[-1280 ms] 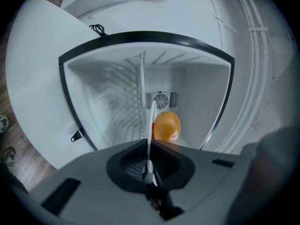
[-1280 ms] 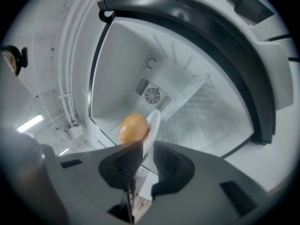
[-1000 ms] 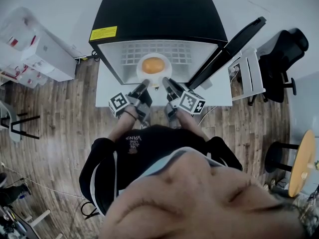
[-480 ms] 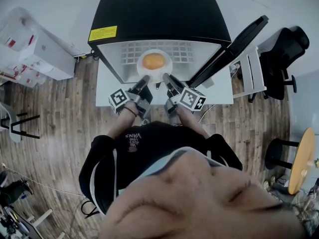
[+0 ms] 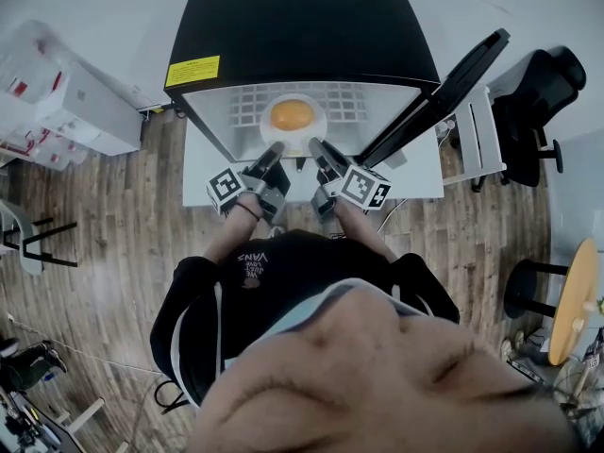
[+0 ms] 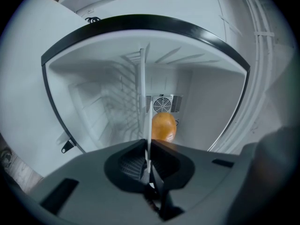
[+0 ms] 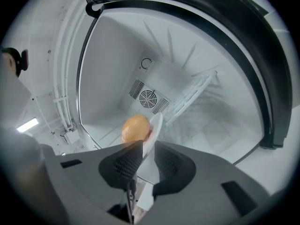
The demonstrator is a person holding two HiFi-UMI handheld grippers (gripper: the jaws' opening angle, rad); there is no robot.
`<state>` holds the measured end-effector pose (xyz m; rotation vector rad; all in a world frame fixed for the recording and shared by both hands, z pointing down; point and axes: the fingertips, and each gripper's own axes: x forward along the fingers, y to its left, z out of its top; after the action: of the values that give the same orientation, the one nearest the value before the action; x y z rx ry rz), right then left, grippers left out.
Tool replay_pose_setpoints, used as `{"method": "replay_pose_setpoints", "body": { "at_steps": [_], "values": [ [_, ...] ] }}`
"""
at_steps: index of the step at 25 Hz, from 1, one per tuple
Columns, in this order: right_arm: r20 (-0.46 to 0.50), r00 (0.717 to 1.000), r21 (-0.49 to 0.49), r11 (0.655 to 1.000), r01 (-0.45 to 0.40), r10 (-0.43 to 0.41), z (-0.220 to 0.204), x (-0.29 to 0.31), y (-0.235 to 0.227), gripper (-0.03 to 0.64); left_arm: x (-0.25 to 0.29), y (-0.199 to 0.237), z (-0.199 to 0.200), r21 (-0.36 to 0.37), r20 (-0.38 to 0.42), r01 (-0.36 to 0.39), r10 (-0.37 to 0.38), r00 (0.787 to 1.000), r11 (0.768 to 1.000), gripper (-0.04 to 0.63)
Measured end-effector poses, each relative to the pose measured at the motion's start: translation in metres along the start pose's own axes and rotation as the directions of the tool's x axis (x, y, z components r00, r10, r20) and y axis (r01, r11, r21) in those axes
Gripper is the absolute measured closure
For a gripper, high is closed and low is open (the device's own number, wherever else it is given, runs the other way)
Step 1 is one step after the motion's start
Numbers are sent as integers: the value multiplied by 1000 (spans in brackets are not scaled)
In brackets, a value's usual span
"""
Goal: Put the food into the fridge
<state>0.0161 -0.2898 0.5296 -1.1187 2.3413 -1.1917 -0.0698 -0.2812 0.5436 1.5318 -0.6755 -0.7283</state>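
A white plate (image 5: 316, 132) carries a round orange food (image 5: 292, 114) at the mouth of the open black fridge (image 5: 302, 17). My left gripper (image 5: 274, 150) is shut on the plate's near-left rim and my right gripper (image 5: 317, 147) on its near-right rim. In the left gripper view the plate (image 6: 146, 121) shows edge-on between the jaws of the left gripper (image 6: 148, 146), with the food (image 6: 163, 127) just right of it. The right gripper view shows the plate (image 7: 156, 125) pinched by the right gripper (image 7: 144, 149), the food (image 7: 136, 129) on its left side.
The fridge door (image 5: 444, 88) stands open to the right. A wire shelf (image 5: 354, 102) and a fan grille (image 6: 162, 103) are inside. The fridge rests on a white table (image 5: 203, 173). White boxes (image 5: 66, 92) stand left, an office chair (image 5: 533, 111) right.
Both grippers have carried the plate with the food a little forward, deeper into the fridge opening. Both grips are unchanged.
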Motion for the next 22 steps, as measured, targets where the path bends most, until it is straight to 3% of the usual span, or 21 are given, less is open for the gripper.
{"method": "replay_pose_setpoints", "body": {
  "at_steps": [22],
  "values": [
    [18, 1000, -26, 1000, 4, -3, 12, 13, -2, 528, 12, -8, 13, 20, 11, 53, -53, 999, 998, 569]
  ]
}}
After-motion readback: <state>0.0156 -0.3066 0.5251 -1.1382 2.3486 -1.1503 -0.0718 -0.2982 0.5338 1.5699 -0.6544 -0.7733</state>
